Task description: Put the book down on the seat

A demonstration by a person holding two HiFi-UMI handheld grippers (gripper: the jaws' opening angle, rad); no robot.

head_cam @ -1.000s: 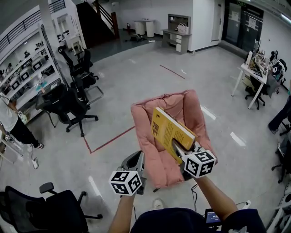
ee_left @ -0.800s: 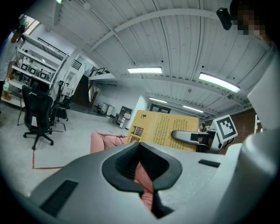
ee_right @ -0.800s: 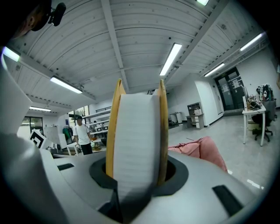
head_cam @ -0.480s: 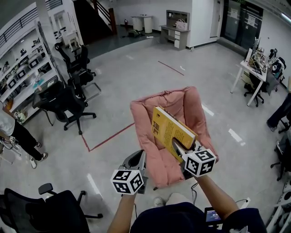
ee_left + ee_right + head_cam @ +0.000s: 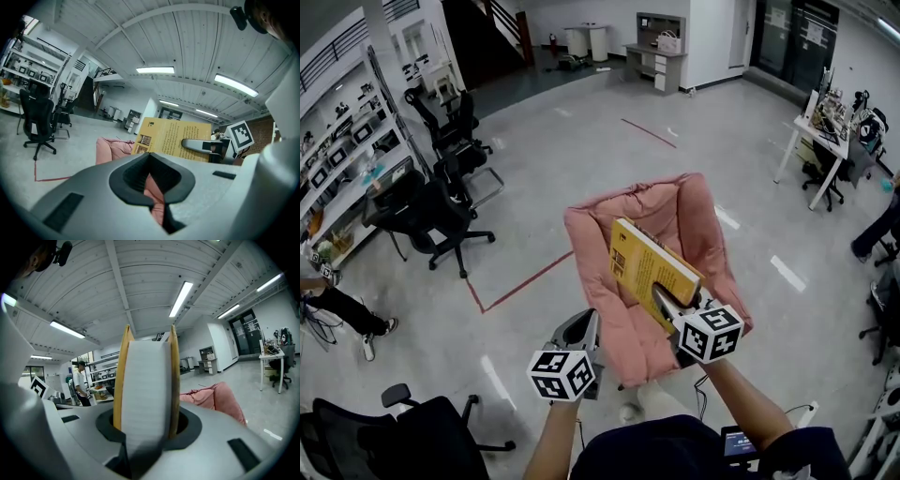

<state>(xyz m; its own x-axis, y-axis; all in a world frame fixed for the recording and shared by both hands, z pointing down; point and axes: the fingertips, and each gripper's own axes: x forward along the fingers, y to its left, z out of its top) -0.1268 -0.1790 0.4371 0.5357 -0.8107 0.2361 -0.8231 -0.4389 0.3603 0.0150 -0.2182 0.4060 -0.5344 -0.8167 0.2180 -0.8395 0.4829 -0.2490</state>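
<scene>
Right gripper (image 5: 146, 426): jaws clamped on the book (image 5: 143, 380), about mid-wide. The yellow covers sit against either jaw with the white page block standing edge-on between them, so you've got a firm hold on its near edge.

Left gripper (image 5: 153, 190): jaws drawn together to a slit, nothing in them, only pink showing through. It hangs left of the seat's near corner, just beside it, and does no work here.

From the head view, the book sticks out from your right gripper toward the far side, tilted, yellow cover facing up and left. It sits over the middle of the pink seat (image 5: 675, 211). It looks to be carried above the cushion, not lying on it (contact at its low edge can't be ruled out from this angle).

Progress:
- Done: the book is picked up and brought over the seat.
- Left: lower it, tip it flat onto the cushion, open the right jaws, pull back.
- That puts you roughly past halfway, by my reading.

Further out:
- The seat stands on the grey floor (image 5: 581, 141).
- A red tape line (image 5: 520, 286) runs off to its left.
- Black office chairs (image 5: 436, 211) stand well apart at the far left.
- None of it is in your way.
</scene>
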